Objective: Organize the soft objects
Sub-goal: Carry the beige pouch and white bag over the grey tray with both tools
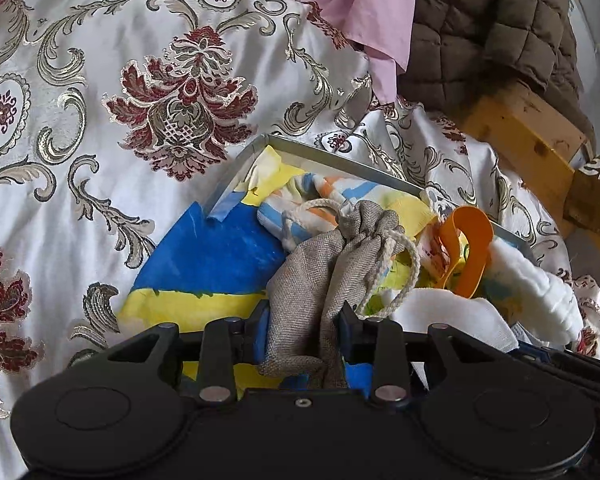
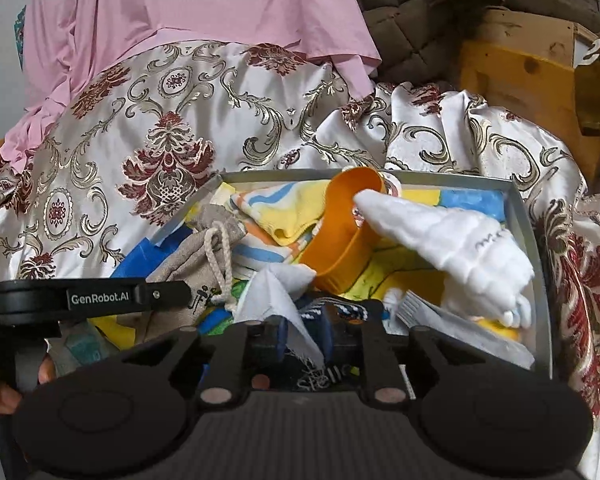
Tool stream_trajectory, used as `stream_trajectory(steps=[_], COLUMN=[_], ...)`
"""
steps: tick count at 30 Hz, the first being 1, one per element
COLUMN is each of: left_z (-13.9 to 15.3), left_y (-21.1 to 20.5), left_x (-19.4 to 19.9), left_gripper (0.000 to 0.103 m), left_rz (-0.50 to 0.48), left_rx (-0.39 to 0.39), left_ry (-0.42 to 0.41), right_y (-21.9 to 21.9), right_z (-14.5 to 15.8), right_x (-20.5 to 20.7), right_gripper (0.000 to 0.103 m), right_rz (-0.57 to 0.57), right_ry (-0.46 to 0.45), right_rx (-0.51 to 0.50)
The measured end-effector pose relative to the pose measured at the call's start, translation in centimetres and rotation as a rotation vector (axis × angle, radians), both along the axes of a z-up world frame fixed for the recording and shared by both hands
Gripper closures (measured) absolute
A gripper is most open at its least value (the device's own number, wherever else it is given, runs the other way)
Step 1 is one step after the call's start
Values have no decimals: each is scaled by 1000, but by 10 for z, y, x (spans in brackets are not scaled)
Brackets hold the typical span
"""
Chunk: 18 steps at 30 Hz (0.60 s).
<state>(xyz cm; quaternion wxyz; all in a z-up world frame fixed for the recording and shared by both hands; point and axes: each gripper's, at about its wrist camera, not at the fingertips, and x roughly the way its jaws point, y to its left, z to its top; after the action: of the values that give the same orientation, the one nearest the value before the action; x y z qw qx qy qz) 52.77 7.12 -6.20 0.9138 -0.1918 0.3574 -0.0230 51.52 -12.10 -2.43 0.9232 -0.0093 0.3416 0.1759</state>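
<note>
Pinching burlap pouch, left hand-held gripper

Both handheld grippers are matte black plastic: broad bodies with two round raised discs, angular linkage arms pinned by silver rivets, and blue pads on the fingers. The left gripper has a small central screw. Its side, seen from the right gripper, reads "GenRobot.AI". A bare hand, seemingly sleeveless, shows.
</note>
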Motion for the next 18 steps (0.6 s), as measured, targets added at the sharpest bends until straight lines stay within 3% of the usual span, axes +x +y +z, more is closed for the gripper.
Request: stream_trajectory(steps=[6, 10, 14, 18], left_z=[1, 4, 9, 15], left_y=[-5, -7, -10, -11], left_x=[0, -3, -10, -19], left_gripper=[63, 58, 45, 42], left_rz=[2, 7, 3, 17], left_rx=[18, 20, 39, 34], left_ry=[14, 17, 10, 8], right_y=[-4, -9, -15, -24], right_z=[1, 6, 12, 19], right_x=[-6, -11, -20, -28], right_gripper=[68, 55, 46, 32], right_rz=[5, 10, 16, 11], right_ry=[0, -14, -37, -43], right_rx=[-1, -4, -6, 7])
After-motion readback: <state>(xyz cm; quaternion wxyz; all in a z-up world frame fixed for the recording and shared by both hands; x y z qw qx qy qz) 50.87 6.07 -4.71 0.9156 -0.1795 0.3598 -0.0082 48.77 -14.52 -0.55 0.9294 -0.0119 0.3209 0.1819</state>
